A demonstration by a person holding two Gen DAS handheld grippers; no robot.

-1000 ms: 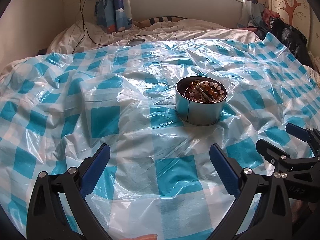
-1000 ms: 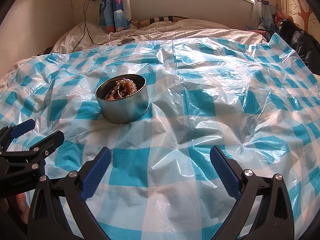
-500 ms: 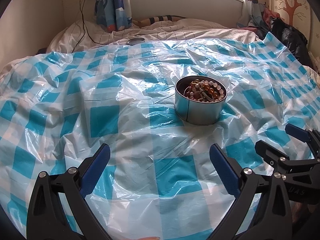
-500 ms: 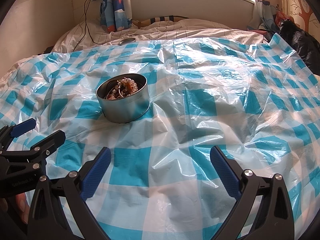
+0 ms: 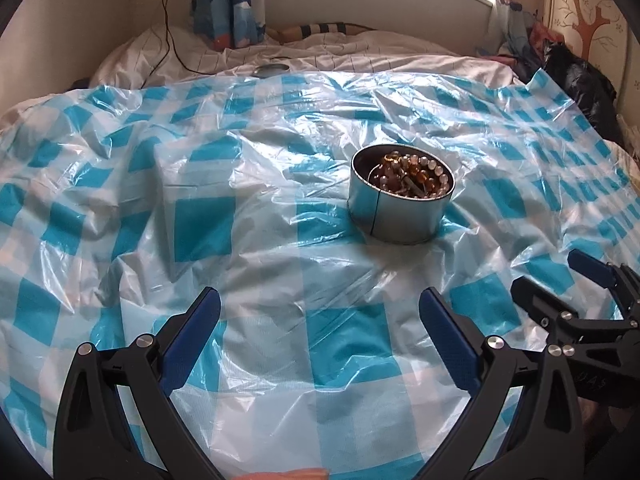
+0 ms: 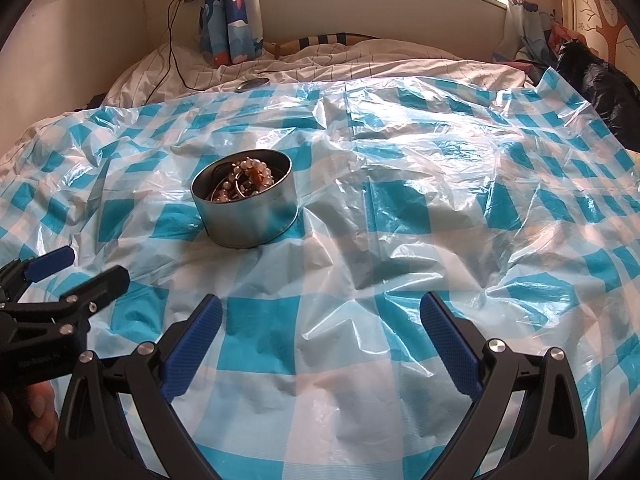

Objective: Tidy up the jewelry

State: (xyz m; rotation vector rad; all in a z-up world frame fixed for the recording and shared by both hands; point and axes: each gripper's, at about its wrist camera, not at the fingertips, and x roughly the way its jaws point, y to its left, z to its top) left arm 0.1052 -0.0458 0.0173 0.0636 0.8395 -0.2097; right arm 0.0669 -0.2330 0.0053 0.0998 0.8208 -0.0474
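Left claw (image 5: 320, 336) spread wide, empty, low over blue-check plastic sheet (image 5: 264, 280) on bed. Right claw (image 6: 320, 340) same: wide, nothing held. Ahead, between them, round metal tin (image 5: 400, 212) stands upright, mouth up, beaded jewelry (image 5: 412, 174) heaped inside; no clear long axis. Far: white duvet (image 6: 360, 60), curtain (image 6: 228, 12).
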